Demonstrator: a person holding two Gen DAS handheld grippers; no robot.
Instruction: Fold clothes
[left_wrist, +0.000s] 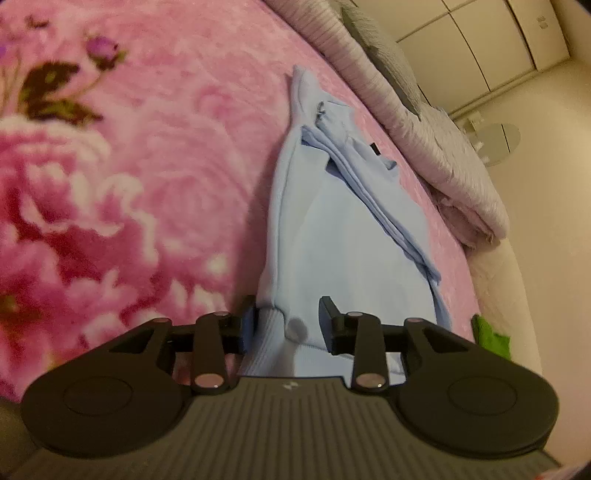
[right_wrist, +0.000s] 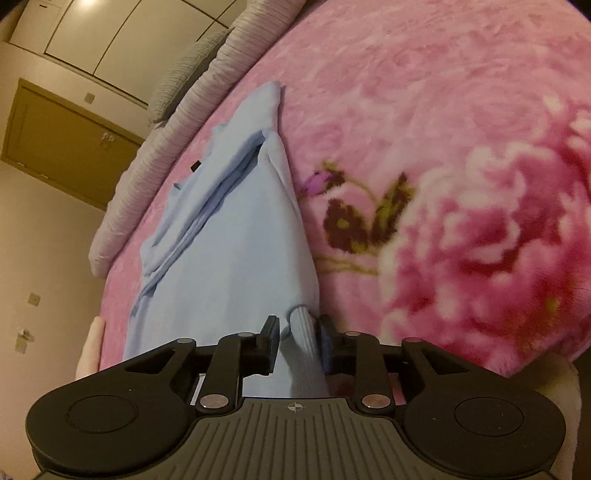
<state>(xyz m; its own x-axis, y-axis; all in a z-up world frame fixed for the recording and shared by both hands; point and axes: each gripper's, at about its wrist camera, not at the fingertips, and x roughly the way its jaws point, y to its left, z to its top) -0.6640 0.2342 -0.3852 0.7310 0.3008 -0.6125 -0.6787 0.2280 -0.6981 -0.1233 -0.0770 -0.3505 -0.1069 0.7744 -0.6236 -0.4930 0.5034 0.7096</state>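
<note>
Tongs, L (left_wrist: 290, 325) & R (right_wrist: 297, 338), tilted down, jaws apart over blue garment's (left_wrist: 332, 229) hem.

Pink floral blanket (left_wrist: 147, 155), striped pillows (left_wrist: 424, 122), green cloth (left_wrist: 491, 332), wooden door (right_wrist: 62, 140)

The left gripper (left_wrist: 288, 325) points forward and downward, its jaws parted with a wide gap; only the left pad touches the cloth lying between them. The right gripper (right_wrist: 297, 339) tilts down likewise, jaws narrower but parted, a ribbed fabric edge lying against its right pad.
</note>
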